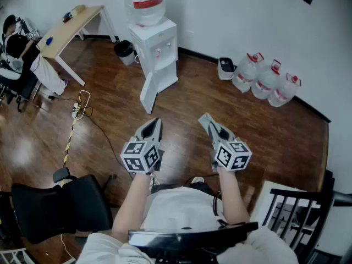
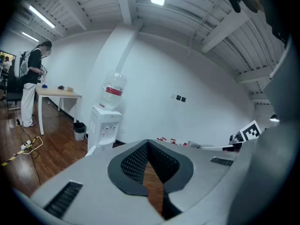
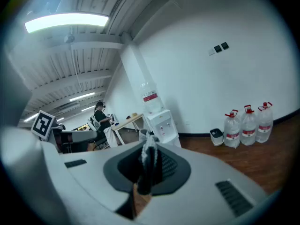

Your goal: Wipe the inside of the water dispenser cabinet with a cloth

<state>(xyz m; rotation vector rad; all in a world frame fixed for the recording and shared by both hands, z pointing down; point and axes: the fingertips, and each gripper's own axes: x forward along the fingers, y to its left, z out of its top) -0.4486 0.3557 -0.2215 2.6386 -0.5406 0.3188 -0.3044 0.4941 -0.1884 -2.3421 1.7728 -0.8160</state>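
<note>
Currently: cloth [image 3: 148,159] is pinched in the right claw [image 3: 149,150], whose jaws are closed on it. A narrow fold stands up between the pads. It is pale grey-white with a knitted or towelling look and a crumpled top edge.

Left claw [image 2: 149,147]: jaws drawn together, nothing between them, only floor [image 2: 154,182] showing through the slit below.

Handling estimate: the cloth is light, limp and compressible, with no breakage risk. It will drape and bunch, so a bite on a gathered fold, as now, should keep it from slipping when dragged over a panel. It is probably grippy rather than slick.

Location: both claws are held low in front of the person, well apart from the water dispenser [image 1: 158,47]. That unit is white, stands against the wall and has a bottle [image 1: 144,1] on top. Its lower cabinet door [image 1: 148,94] is swung open. The cabinet interior cannot be seen from here, and wiping has not yet started.
</note>
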